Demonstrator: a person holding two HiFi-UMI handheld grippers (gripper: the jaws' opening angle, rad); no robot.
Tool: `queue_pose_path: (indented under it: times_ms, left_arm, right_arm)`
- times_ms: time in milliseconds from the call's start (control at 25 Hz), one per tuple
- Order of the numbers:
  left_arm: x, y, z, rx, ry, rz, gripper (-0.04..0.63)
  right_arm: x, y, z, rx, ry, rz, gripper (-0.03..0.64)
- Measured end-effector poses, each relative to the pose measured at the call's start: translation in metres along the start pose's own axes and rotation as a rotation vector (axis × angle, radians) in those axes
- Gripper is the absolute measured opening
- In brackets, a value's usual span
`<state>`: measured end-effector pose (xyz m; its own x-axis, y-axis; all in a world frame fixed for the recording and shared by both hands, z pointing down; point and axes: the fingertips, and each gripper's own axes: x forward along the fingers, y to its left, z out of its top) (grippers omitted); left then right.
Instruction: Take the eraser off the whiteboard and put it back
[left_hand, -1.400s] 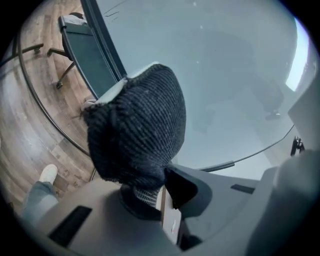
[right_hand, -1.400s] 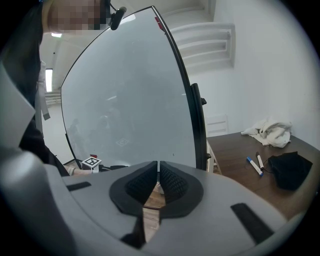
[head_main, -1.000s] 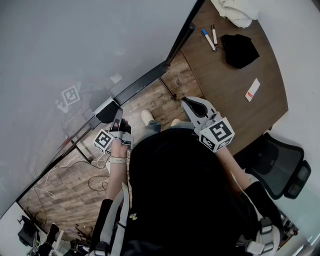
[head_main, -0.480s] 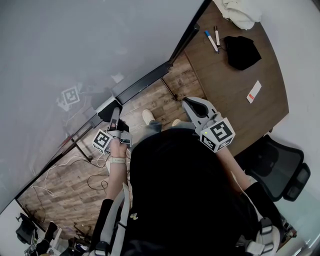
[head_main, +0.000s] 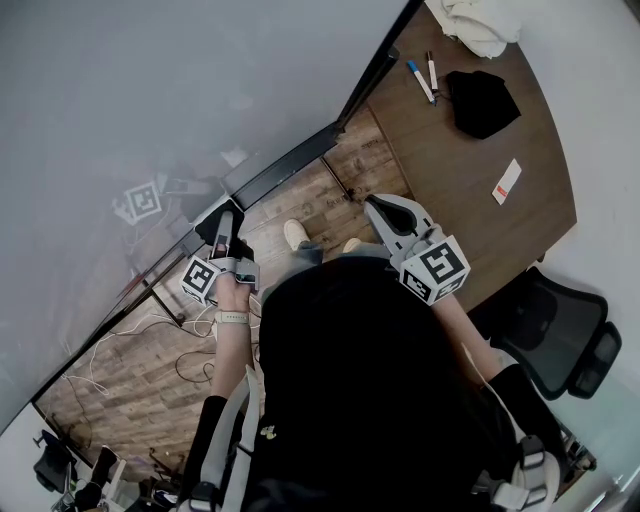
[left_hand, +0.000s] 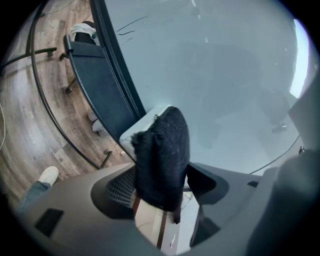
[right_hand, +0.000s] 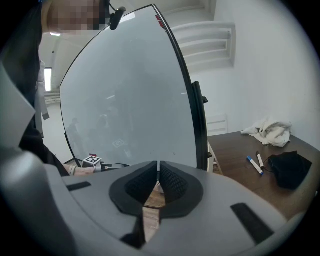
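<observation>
- Two jaws of the left gripper (head_main: 224, 234) have just been opening. They stand apart around the eraser (left_hand: 162, 155), which sits against the whiteboard (left_hand: 215, 75).
- Right gripper (right_hand: 157, 172): jaws together, empty.
- Risk: a skewed withdrawal could let a jaw catch the eraser and knock it off the whiteboard.

head view: overhead, steeply down | gripper views: low, forward | shared: whiteboard (head_main: 150, 100)

Two markers (head_main: 419, 81) lie beside a black cloth (head_main: 481, 100) on the table (head_main: 450, 190); a chair (head_main: 560, 335) stands near.
</observation>
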<state>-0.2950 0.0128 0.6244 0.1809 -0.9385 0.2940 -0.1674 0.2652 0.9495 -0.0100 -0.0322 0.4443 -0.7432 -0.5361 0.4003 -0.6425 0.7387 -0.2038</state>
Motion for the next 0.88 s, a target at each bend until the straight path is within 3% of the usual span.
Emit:
queue_pose_path:
  times_ms: [280,880]
  left_arm:
    - [0.003,0.003,0.021,-0.104,-0.063,-0.022,0.268]
    - [0.002,0.007,0.02,-0.124,-0.065,-0.02,0.225]
  right_arm:
    - [-0.001,0.001,-0.001,-0.001,0.002,-0.007,0.028]
    - [-0.004,0.006,-0.001,-0.016,0.009,-0.004,0.028]
